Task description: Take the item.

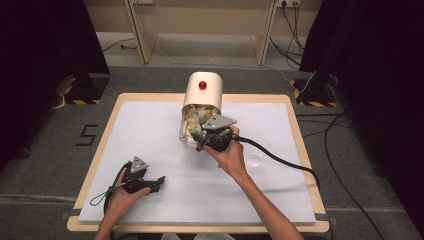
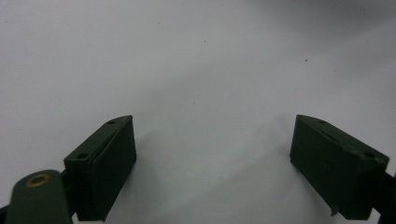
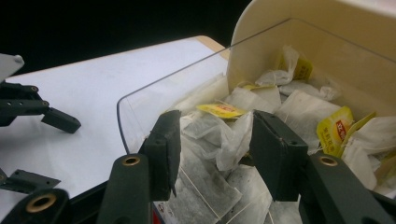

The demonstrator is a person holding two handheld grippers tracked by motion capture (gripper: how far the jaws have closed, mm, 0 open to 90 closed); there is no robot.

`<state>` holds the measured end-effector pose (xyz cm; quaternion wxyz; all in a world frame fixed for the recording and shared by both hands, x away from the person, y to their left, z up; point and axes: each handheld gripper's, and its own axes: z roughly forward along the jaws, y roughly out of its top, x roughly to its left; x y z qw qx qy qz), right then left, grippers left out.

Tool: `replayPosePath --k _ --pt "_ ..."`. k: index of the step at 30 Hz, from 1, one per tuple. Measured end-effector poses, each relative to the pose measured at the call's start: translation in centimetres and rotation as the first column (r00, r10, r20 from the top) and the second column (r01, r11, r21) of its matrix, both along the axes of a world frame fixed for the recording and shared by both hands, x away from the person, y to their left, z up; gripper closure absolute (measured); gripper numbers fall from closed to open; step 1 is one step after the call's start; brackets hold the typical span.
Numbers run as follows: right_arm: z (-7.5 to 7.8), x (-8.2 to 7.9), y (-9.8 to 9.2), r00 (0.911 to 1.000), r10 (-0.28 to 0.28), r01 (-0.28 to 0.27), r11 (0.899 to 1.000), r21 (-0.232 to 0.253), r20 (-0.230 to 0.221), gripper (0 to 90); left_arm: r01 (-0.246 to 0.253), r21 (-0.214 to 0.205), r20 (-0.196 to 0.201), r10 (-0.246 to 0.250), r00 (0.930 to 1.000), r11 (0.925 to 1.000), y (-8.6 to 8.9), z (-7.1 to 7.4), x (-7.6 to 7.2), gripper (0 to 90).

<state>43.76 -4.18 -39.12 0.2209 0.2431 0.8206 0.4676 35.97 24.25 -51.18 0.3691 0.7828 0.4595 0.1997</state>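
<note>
A cream container (image 1: 202, 90) with a red knob (image 1: 202, 85) lies tipped on the white table cover (image 1: 150, 130), its mouth toward me. It is full of tea bags (image 1: 192, 125). In the high view my right gripper (image 1: 196, 137) reaches into that mouth. In the right gripper view its jaws (image 3: 215, 140) stand partly apart around a crumpled white tea bag (image 3: 231, 135). That bag rises from the heap behind a clear plastic wall (image 3: 154, 93), and I see no firm pinch on it. My left gripper (image 1: 159, 183) rests on the cover at the front left, open over bare white surface (image 2: 212, 158).
A black cable (image 1: 285, 160) trails right from the right gripper across the cover. A small clear round piece (image 1: 255, 160) lies just right of the right hand. The wooden table edge (image 1: 95, 165) frames the cover. The left gripper (image 3: 46, 116) also appears far off in the right gripper view.
</note>
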Motion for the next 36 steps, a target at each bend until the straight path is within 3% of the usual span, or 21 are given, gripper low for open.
replayPosePath --k 6,11,12,14,18,36 --pt "-0.3 0.5 0.2 0.9999 -0.014 0.014 1.0 -0.008 0.0 59.0 0.0 0.0 0.001 0.0 1.0 1.0 0.0 0.0 0.0 13.6" --pt "-0.4 0.7 0.1 0.9994 -0.03 0.03 0.999 -0.027 0.015 71.0 0.0 -0.001 0.001 0.0 1.0 1.0 0.0 0.0 0.0 13.6" --pt "-0.5 0.7 0.1 0.9988 -0.031 0.033 0.998 -0.058 0.038 76.0 0.0 0.0 0.0 0.0 1.0 1.0 0.0 0.0 0.0 13.6" --pt "-0.5 0.7 0.1 0.9985 -0.03 0.033 0.997 -0.074 0.046 77.4 -0.001 0.0 0.001 0.001 1.0 1.0 0.0 0.0 0.0 13.6" --pt "-0.5 0.4 -0.1 0.9976 0.004 0.003 0.996 -0.094 0.069 87.9 0.0 0.0 0.0 0.0 1.0 1.0 0.0 0.0 0.0 13.6" --pt "2.0 -0.7 -1.8 0.9928 0.023 -0.023 1.0 -0.003 0.118 89.9 0.0 0.0 0.001 0.0 1.0 1.0 0.0 0.0 0.0 13.7"
